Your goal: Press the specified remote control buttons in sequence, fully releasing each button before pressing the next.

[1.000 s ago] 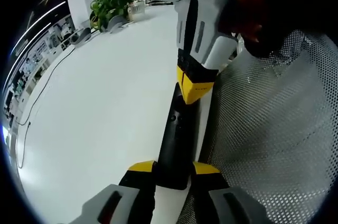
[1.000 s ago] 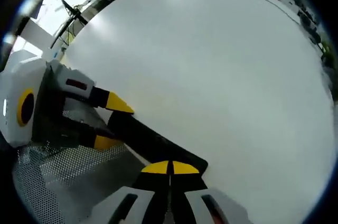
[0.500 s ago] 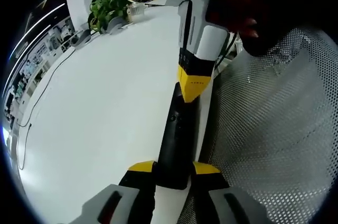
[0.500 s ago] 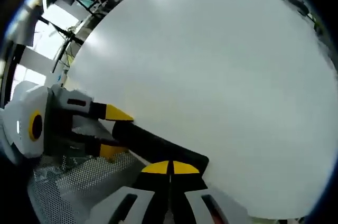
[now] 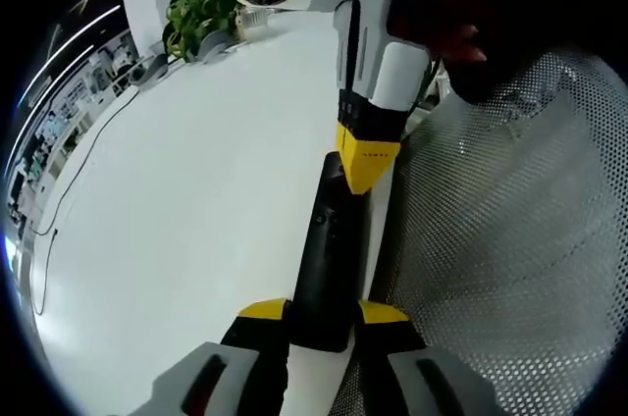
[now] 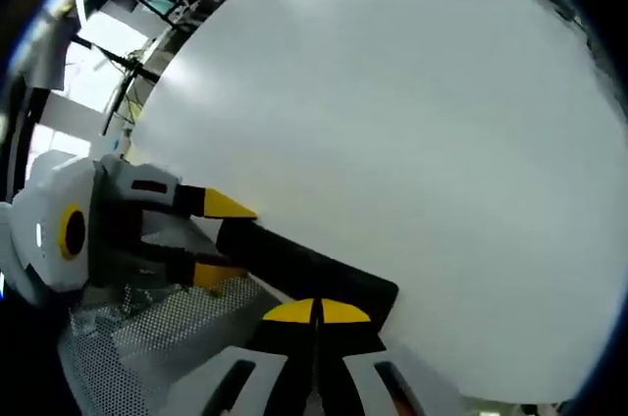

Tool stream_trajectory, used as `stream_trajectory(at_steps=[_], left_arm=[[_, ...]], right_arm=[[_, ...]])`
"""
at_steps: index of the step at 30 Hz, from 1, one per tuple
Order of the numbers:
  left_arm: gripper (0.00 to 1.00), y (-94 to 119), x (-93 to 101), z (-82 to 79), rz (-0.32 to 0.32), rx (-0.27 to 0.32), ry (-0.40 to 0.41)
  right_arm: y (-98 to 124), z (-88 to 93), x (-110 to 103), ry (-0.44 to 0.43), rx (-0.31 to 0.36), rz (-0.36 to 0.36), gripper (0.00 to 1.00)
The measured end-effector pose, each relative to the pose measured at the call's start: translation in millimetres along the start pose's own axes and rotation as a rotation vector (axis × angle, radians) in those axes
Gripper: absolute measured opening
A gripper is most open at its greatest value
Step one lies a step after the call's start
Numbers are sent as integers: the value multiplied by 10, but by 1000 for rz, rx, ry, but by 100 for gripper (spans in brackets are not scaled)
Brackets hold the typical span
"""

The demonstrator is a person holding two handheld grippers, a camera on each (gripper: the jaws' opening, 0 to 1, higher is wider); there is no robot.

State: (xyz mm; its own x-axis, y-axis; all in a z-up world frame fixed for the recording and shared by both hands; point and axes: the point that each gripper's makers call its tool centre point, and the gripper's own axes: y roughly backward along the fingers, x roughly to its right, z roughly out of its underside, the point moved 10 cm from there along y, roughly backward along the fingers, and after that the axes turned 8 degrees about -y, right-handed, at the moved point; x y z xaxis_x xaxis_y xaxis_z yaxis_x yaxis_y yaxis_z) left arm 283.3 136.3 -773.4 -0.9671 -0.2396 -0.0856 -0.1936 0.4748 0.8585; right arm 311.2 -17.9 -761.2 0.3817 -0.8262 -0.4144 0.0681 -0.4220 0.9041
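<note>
In the left gripper view, a cable [image 5: 74, 176] trails over the white desk [image 5: 186, 200] towards a plant [image 5: 193, 16] at its far edge. The black remote control [image 5: 329, 259] lies along the desk's edge beside perforated mesh [image 5: 510, 259], its near end pinched by the left gripper [image 5: 324, 311]. The right gripper [image 5: 368, 163], jaws pressed together, touches its far end, slightly farther along than half a second ago. In the right gripper view the remote control [image 6: 309, 269] has hardly shifted.
</note>
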Motion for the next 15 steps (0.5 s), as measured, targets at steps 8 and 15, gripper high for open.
stream_trajectory(at_steps=[8,15], left_arm=[[25,0,6,-12,-5,-4,-19],[25,-2,7,-11,-3,-8,-17]], right_arm=[[-18,-6,-21,41,-16,29,0],[-16,-16,-13,34,-28,30,0]])
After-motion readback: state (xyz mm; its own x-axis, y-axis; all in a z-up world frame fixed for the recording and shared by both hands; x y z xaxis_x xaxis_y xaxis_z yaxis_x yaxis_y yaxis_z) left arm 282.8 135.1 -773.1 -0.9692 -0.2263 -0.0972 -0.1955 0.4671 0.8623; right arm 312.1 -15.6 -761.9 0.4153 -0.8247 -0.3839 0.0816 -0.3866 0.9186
